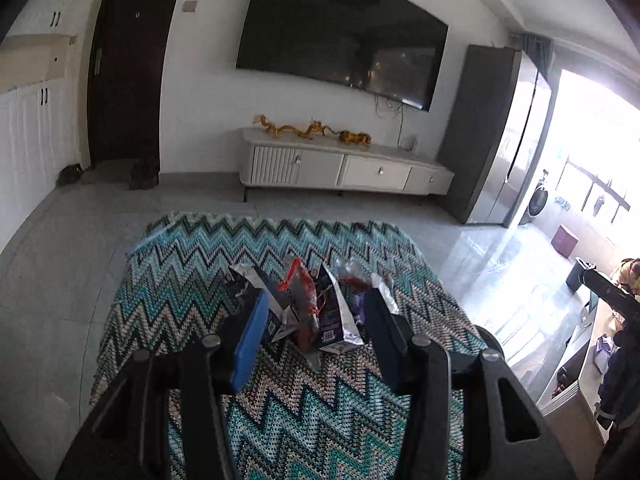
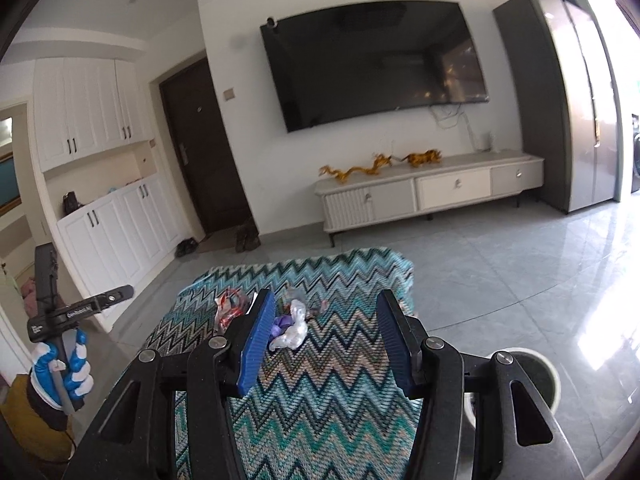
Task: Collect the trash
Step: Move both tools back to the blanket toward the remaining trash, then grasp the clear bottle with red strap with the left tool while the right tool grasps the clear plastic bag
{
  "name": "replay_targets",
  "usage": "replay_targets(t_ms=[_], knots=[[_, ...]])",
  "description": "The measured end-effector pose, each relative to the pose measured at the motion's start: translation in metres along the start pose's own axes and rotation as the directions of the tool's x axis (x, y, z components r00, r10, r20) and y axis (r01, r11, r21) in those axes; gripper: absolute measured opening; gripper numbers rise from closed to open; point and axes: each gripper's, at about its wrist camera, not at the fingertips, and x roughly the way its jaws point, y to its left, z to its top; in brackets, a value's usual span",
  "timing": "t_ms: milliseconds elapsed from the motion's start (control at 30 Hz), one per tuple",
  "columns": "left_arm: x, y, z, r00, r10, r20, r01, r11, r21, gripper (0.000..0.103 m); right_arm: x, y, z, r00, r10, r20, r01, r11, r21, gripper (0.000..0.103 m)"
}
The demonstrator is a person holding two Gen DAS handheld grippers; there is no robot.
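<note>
A heap of trash (image 1: 312, 308) lies on the zigzag-patterned cloth (image 1: 280, 408): dark foil snack packets, a red wrapper and clear plastic. My left gripper (image 1: 318, 300) hovers just short of the heap, open, with the wrappers showing between its blue pads but not pressed by them. In the right wrist view, a crumpled white plastic piece (image 2: 294, 328) and a red wrapper (image 2: 230, 308) lie on the same cloth (image 2: 320, 408). My right gripper (image 2: 325, 300) is open above the cloth, with nothing in its grip.
A white bin (image 2: 536, 376) stands on the grey tiled floor at the lower right. A blue-and-white gloved hand (image 2: 76, 368) holds the other tool at the far left. A low TV cabinet (image 1: 344, 168) and a dark door (image 1: 128, 64) lie beyond.
</note>
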Motion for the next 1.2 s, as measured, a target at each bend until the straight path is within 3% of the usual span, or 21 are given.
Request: replay_targets(t_ms=[233, 467, 533, 633, 767, 900, 1200], knots=[[0.088, 0.011, -0.005, 0.99, -0.01, -0.142, 0.008, 1.0, -0.017, 0.04, 0.113, 0.014, -0.011, 0.981, 0.099, -0.17, -0.105, 0.994, -0.029, 0.053], [0.167, 0.017, -0.013, 0.966, -0.037, -0.257, 0.034, 0.999, -0.016, 0.03, 0.236, 0.02, -0.044, 0.922, 0.164, -0.351, -0.172, 0.985, 0.007, 0.052], [0.182, 0.017, -0.016, 0.959, -0.047, -0.28, 0.045, 0.999, -0.014, 0.023, 0.261, 0.019, -0.054, 0.907, 0.176, -0.383, -0.178, 0.984, 0.03, 0.051], [0.2, 0.018, -0.022, 0.95, -0.056, -0.307, 0.056, 0.998, -0.009, 0.023, 0.288, 0.015, -0.063, 0.889, 0.188, -0.419, -0.18, 0.982, 0.058, 0.049], [0.21, 0.019, -0.032, 0.942, -0.068, -0.33, 0.067, 0.998, -0.015, 0.017, 0.309, 0.017, -0.076, 0.868, 0.197, -0.456, -0.188, 0.98, 0.066, 0.047], [0.204, 0.016, -0.036, 0.947, -0.069, -0.313, 0.067, 0.998, -0.018, 0.014, 0.314, 0.019, -0.084, 0.859, 0.207, -0.468, -0.196, 0.978, 0.072, 0.033], [0.129, 0.003, -0.024, 0.978, -0.044, -0.204, 0.048, 0.999, 0.015, 0.014, 0.25, 0.026, -0.067, 0.899, 0.213, -0.382, -0.211, 0.976, 0.046, 0.031]])
